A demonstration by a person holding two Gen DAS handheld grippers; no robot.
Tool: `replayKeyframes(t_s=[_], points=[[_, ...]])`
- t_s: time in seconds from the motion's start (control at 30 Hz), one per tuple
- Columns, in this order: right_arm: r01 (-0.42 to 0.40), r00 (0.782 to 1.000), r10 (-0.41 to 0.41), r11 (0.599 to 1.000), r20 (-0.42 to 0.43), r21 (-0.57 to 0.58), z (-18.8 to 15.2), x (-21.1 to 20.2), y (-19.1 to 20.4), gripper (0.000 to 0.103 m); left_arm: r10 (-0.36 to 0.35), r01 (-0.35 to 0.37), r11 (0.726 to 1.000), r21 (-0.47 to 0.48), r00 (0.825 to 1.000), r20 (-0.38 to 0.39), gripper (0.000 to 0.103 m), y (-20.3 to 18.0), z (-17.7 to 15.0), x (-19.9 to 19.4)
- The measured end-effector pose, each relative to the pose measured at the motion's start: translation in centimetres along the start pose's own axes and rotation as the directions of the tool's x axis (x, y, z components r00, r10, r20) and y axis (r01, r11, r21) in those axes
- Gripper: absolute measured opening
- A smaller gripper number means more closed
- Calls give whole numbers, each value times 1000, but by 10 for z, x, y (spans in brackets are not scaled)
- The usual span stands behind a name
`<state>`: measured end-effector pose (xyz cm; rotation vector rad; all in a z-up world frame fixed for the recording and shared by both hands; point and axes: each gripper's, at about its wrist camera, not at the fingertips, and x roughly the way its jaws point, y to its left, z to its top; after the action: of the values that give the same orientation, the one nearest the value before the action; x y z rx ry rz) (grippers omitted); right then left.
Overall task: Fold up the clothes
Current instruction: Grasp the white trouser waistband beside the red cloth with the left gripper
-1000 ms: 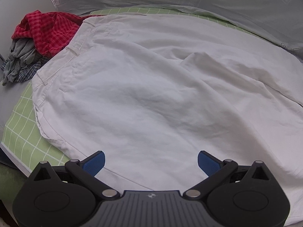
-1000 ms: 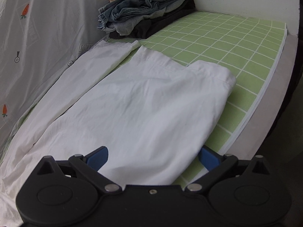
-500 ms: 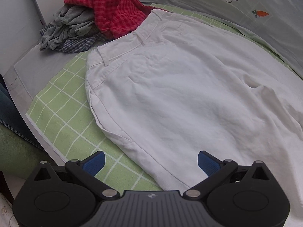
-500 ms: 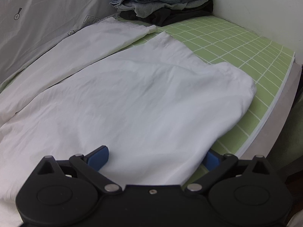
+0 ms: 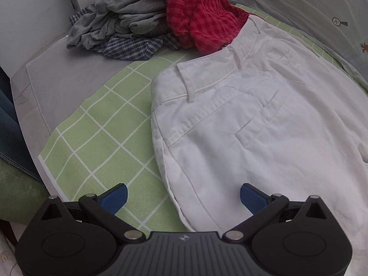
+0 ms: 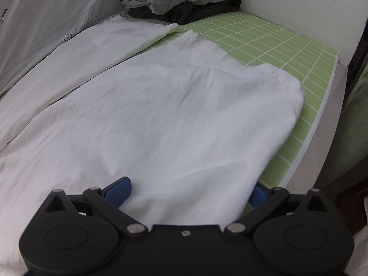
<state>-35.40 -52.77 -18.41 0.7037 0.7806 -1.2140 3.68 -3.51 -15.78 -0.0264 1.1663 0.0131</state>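
You had white trousers (image 5: 264,126) on a green, white-gridded mat (image 5: 101,138); a red checked shirt (image 5: 197,18), grey garment (image 5: 128,18) and blue plaid cloth (image 5: 131,48) lay at its corner.

Left black two-finger gripper with blue pads (image 5: 182,197): jaws spread wide, nothing between, angled downward. Right black two-finger gripper with blue pads (image 6: 188,192): jaws spread wide too; right pad (image 6: 258,193) mostly hidden, possibly touching cloth.

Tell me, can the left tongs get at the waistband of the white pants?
Probably yes. The left tongs are open over the pants edge, and the waistband lies flat ahead with nothing between. Only its far end is under the red shirt.
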Motion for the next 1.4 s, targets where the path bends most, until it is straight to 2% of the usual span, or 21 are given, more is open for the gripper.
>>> replayKeyframes(t_s=[0.1,0.2,0.23,0.27,0.3,0.33,0.37,0.47,0.6,0.7,0.87,0.97,1.07,1.13,1.23,1.3,1.4], points=[[17,1000,-17,1000,15,17,1,-5,2,103,-28,28,1000,0,1000,-5,99,3,9,10],[34,999,-35,999,30,35,2,-10,4,90,-50,51,998,-32,999,17,80,5,14,11],[40,999,-41,998,34,41,2,-11,5,74,-48,49,998,-50,999,25,70,6,15,11],[45,998,-47,998,39,47,3,-13,5,52,-45,47,997,-68,998,33,54,6,17,10],[51,998,-53,997,44,53,3,-15,6,40,-42,45,995,-86,998,41,45,7,19,10],[56,997,-59,997,49,59,3,-16,7,31,-33,37,994,-103,999,42,33,8,20,9],[62,996,-65,996,53,65,4,-18,7,22,-32,37,992,-121,999,42,30,10,21,7],[78,994,-83,994,67,76,5,-24,9,13,-20,26,988,-151,999,47,26,14,21,0],[94,992,-97,995,82,41,7,-37,9,9,16,-8,994,-110,997,77,22,21,12,-20],[99,992,-101,995,70,34,7,-47,2,8,36,-26,990,-135,997,71,22,34,-1,-36],[99,989,-87,990,121,-99,7,-64,3,8,58,-46,981,-189,997,58,21,43,-17,-55],[57,986,-42,995,163,-87,23,-72,5,8,50,-31,976,-214,995,85,21,32,-10,-69],[-11,975,22,999,220,-52,48,-82,12,8,23,12,976,-220,988,154,20,17,5,-88],[-60,960,74,996,272,-59,68,-87,23,7,-2,48,976,-214,977,211,19,5,19,-101],[-126,925,150,988,350,-92,98,-93,43,7,-24,80,980,-182,956,292,18,-14,44,-118],[-155,899,189,981,396,-116,120,-96,59,7,-38,100,980,-170,942,333,18,-27,62,-124],[-189,861,234,972,451,-143,150,-96,83,6,-46,115,978,-171,931,363,18,-44,84,-124]])
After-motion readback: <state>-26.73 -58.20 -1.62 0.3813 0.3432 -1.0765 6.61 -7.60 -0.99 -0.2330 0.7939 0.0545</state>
